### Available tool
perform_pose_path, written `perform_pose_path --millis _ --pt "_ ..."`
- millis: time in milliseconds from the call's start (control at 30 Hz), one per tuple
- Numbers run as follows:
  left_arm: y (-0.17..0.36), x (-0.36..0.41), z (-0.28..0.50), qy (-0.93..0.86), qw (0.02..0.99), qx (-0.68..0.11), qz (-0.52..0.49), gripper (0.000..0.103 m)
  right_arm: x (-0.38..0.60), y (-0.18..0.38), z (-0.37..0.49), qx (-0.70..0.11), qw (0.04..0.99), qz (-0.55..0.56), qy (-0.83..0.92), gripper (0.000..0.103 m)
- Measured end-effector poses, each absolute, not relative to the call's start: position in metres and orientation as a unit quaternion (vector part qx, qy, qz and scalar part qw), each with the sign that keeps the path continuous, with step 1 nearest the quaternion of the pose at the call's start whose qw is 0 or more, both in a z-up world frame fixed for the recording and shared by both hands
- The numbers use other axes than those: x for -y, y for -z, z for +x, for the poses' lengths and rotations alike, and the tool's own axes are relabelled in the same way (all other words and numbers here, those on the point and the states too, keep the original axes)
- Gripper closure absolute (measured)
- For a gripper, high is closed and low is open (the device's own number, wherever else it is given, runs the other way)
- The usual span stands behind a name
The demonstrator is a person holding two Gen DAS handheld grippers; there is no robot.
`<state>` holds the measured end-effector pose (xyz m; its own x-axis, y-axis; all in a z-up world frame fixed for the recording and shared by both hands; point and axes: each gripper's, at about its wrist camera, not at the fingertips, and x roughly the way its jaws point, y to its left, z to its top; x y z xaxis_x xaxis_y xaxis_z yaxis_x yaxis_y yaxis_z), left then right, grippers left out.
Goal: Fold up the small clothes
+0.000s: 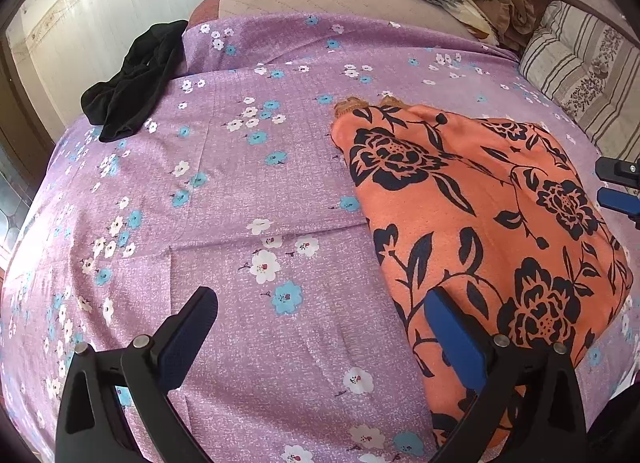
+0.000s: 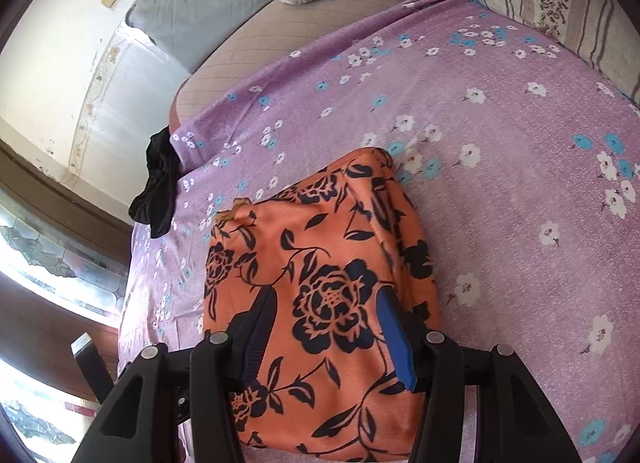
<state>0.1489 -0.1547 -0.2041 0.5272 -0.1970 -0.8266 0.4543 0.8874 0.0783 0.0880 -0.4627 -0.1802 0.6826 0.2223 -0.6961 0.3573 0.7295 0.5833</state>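
Orange floral garment [image 2: 320, 295] lies folded into a compact, roughly rectangular packet on the purple flowered bedsheet [image 1: 240, 183], near the bed's right half; thin woven cloth, bold black rose print, edges fairly square, one frayed trim corner showing. Judged: this piece essentially done. Black garment [image 1: 136, 79] sits crumpled at the sheet's far left edge, soft and limp, not yet folded. Left gripper [image 1: 320, 327] jaws wide, empty, over bare sheet. Right gripper [image 2: 324, 327] jaws half apart above the packet, gripping nothing.
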Motion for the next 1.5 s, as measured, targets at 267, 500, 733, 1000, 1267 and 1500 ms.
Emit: perform_pose_path --millis 267,500,733,1000,1267,1500 --pt "0.196 0.16 0.141 0.208 0.862 -0.439 0.143 0.0 0.47 0.188 0.094 -0.405 0.834 0.371 0.047 0.04" --pt "0.193 0.166 0.134 0.227 0.858 -0.436 0.147 0.0 0.467 0.189 0.099 -0.406 0.837 0.363 0.045 0.04" --pt "0.193 0.17 0.13 0.237 0.854 -0.438 0.151 0.0 0.47 0.19 0.101 -0.407 0.839 0.358 0.047 0.04" --pt "0.196 0.174 0.132 0.245 0.85 -0.441 0.15 0.0 0.48 0.199 0.1 -0.418 0.836 0.353 0.052 0.04" --pt "0.201 0.18 0.133 0.253 0.846 -0.444 0.151 0.0 0.49 0.208 0.099 -0.419 0.833 0.358 0.048 0.04" --pt "0.204 0.184 0.135 0.265 0.84 -0.451 0.146 0.0 0.489 0.209 0.102 -0.421 0.832 0.359 0.041 0.039"
